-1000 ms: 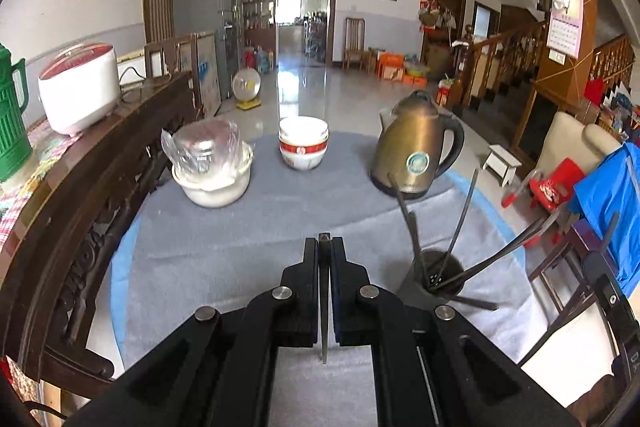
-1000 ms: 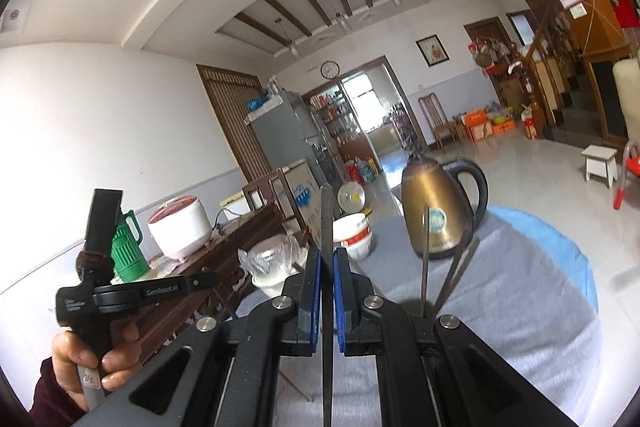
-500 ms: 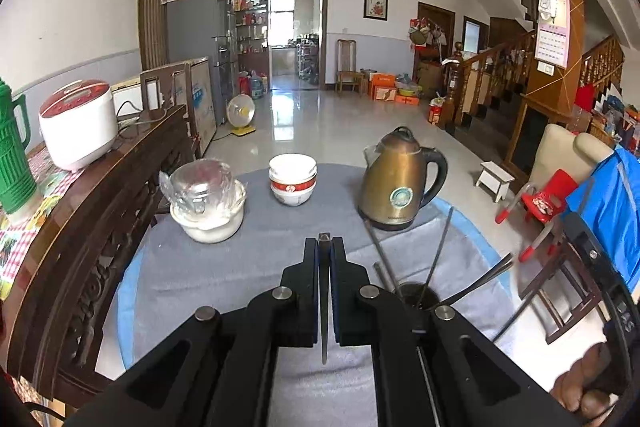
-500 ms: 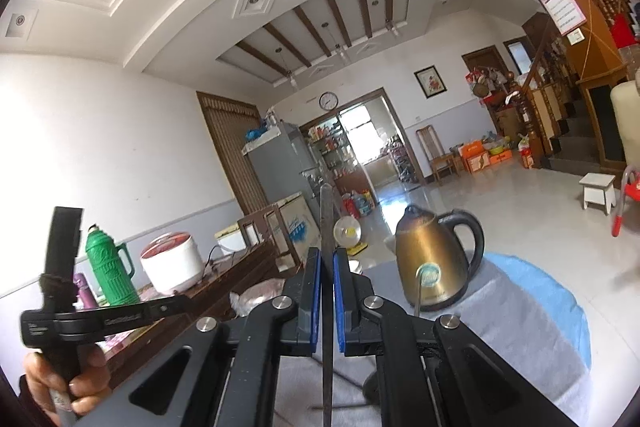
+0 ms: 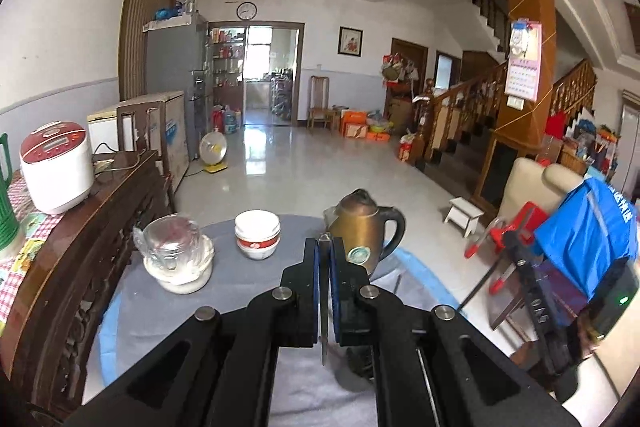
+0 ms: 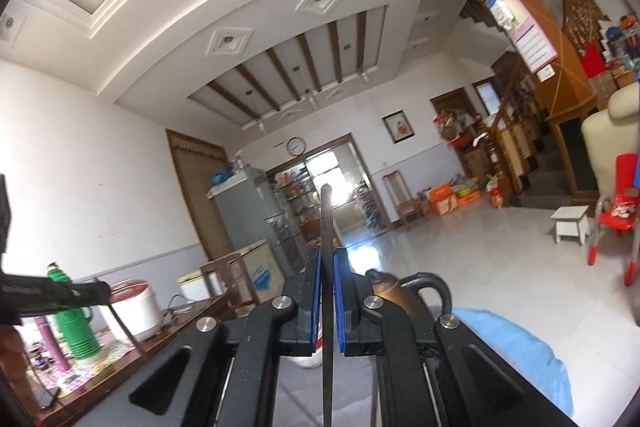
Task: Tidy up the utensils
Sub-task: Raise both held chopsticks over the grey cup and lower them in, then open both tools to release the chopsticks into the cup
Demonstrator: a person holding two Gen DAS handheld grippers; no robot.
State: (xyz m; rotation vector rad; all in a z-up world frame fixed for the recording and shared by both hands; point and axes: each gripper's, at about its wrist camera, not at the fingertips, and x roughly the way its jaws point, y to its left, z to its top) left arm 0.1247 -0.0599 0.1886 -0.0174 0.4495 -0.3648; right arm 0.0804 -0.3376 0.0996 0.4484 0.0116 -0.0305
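My left gripper (image 5: 324, 243) is shut on a thin metal utensil (image 5: 323, 343), seen edge-on between the blue pads, above the grey-clothed table (image 5: 240, 291). A black utensil holder (image 5: 360, 363) peeks out behind the gripper's frame, mostly hidden. My right gripper (image 6: 326, 255) is shut on a long dark utensil (image 6: 326, 211) that sticks up past the fingertips, held high and pointing across the room. In the right wrist view the left gripper (image 6: 52, 291) shows at the left edge with its thin utensil (image 6: 124, 327) hanging below.
On the table stand a bronze kettle (image 5: 364, 227), stacked white bowls (image 5: 257, 235) and a glass jar in a white bowl (image 5: 176, 255). A dark wooden sideboard (image 5: 80, 247) with a rice cooker (image 5: 56, 167) runs along the left. A red chair (image 6: 616, 211) stands right.
Both grippers have risen with their utensils. The table dropped lower in both views, and the holder with its utensils slipped behind the left gripper's frame.
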